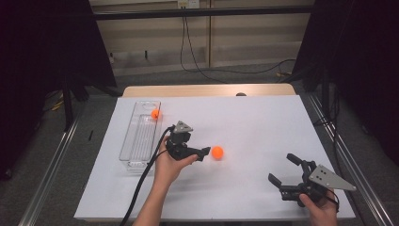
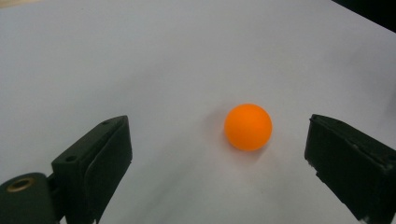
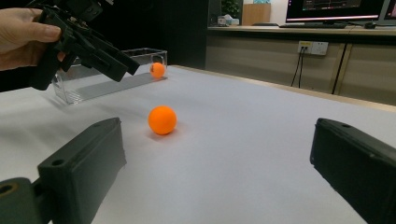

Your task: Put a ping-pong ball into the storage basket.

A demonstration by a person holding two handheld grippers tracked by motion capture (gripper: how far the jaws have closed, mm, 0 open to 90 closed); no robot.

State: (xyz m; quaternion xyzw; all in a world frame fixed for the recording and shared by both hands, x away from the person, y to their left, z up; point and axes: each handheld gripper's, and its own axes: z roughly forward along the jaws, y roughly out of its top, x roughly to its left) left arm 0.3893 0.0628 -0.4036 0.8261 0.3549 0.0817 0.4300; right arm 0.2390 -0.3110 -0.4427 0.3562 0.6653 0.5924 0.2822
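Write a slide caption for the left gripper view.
Open left claw hovering over the white table, an orange ball lying between its jaws, untouched.

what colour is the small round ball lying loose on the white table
Orange, plain and unpatterned; the small round ball shows best in the left gripper view.

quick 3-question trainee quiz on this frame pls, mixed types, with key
1. True or false: the left gripper is shut on the ball on the table.
2. Where is the second orange ball? A) in the clear tray B) between the right gripper jaws C) on the floor
3. Fill in: both grippers' jaws stand ____.

Key: 1. False, it lies loose on the white sheet, jaws apart. 2. A, at the far end. 3. open.
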